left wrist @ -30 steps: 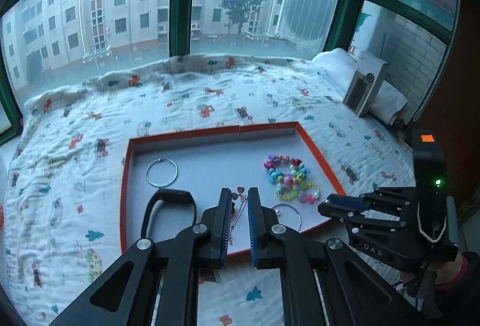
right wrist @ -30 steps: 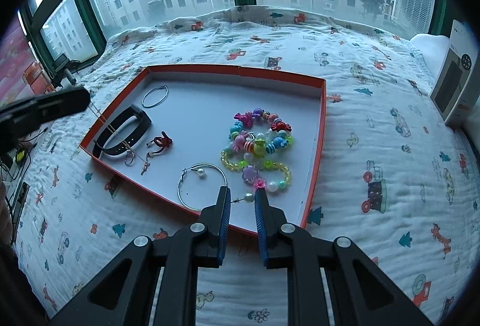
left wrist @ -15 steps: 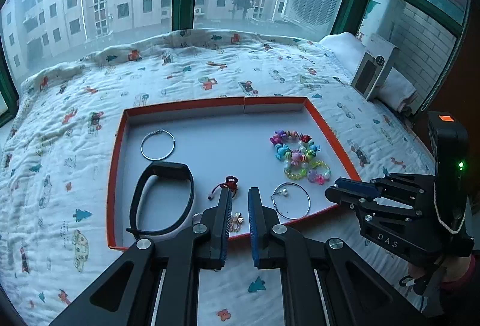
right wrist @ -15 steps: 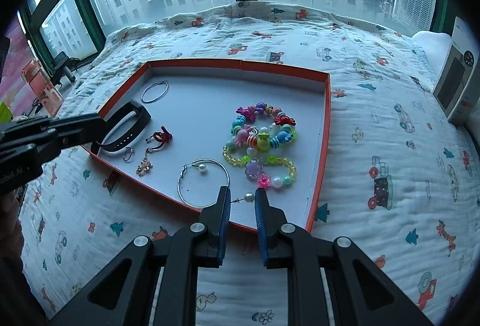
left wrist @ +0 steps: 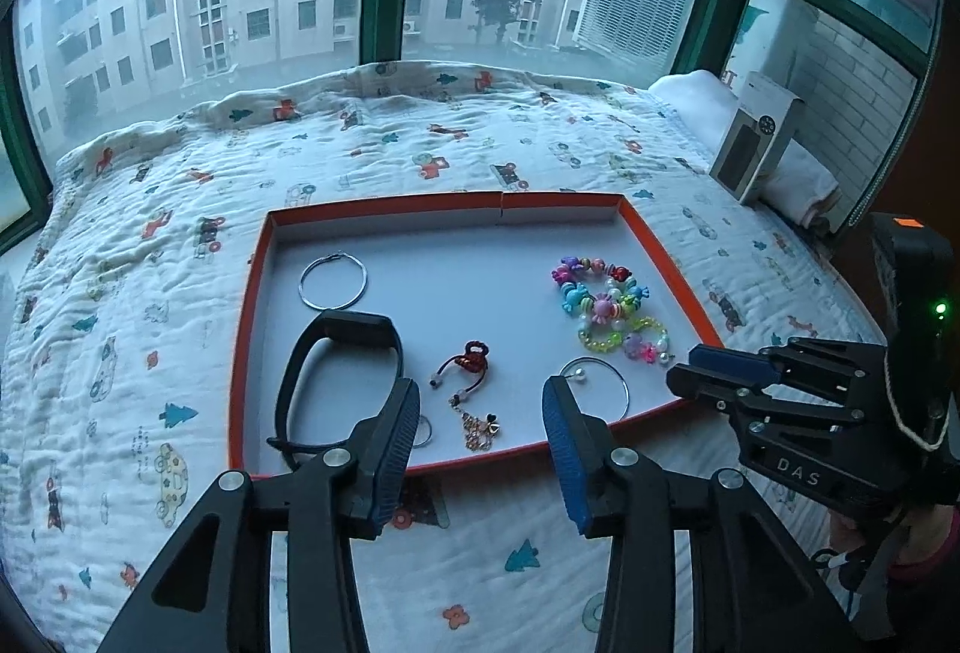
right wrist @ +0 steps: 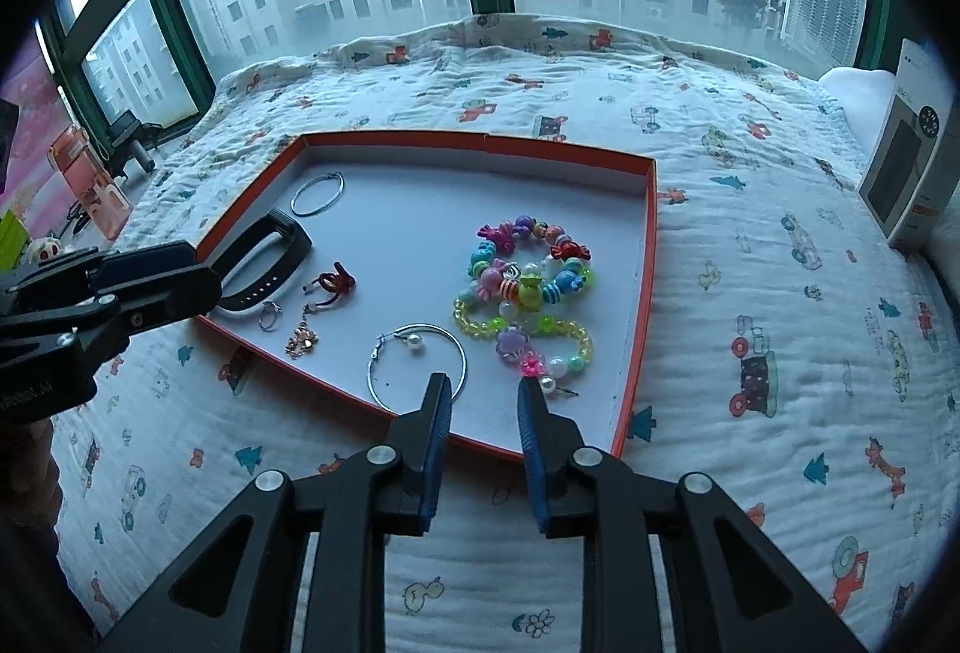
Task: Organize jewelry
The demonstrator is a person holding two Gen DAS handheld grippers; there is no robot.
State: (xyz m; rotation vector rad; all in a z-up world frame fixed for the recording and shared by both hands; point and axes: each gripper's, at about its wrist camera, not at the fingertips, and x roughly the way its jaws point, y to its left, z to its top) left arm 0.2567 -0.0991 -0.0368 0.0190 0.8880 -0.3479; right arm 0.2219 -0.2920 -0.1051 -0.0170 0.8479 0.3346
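Note:
An orange-rimmed tray (left wrist: 420, 202) (right wrist: 474, 137) lies on the bed. It holds a black wristband (left wrist: 336, 335) (right wrist: 270, 257), a silver hoop (left wrist: 333, 281) (right wrist: 318, 186), a red knotted charm (left wrist: 471, 358) (right wrist: 336, 282), a gold earring (left wrist: 480, 428) (right wrist: 302, 340), a pearl hoop (left wrist: 606, 380) (right wrist: 417, 353) and colourful bead bracelets (left wrist: 606, 305) (right wrist: 528, 281). My left gripper (left wrist: 483, 401) is open and empty above the tray's near edge, over the gold earring. My right gripper (right wrist: 485, 398) is open and empty at the near edge, beside the pearl hoop.
The bed has a white quilt with cartoon prints (left wrist: 150, 263). A white and grey box (left wrist: 753, 137) (right wrist: 906, 173) stands at the right by a pillow. Large green-framed windows run behind the bed. Clutter sits at the left by the window (right wrist: 90, 185).
The left gripper let go of the gold earring into the tray, pulled back and opened wide. The right gripper opened a little and stayed near the pearl hoop.

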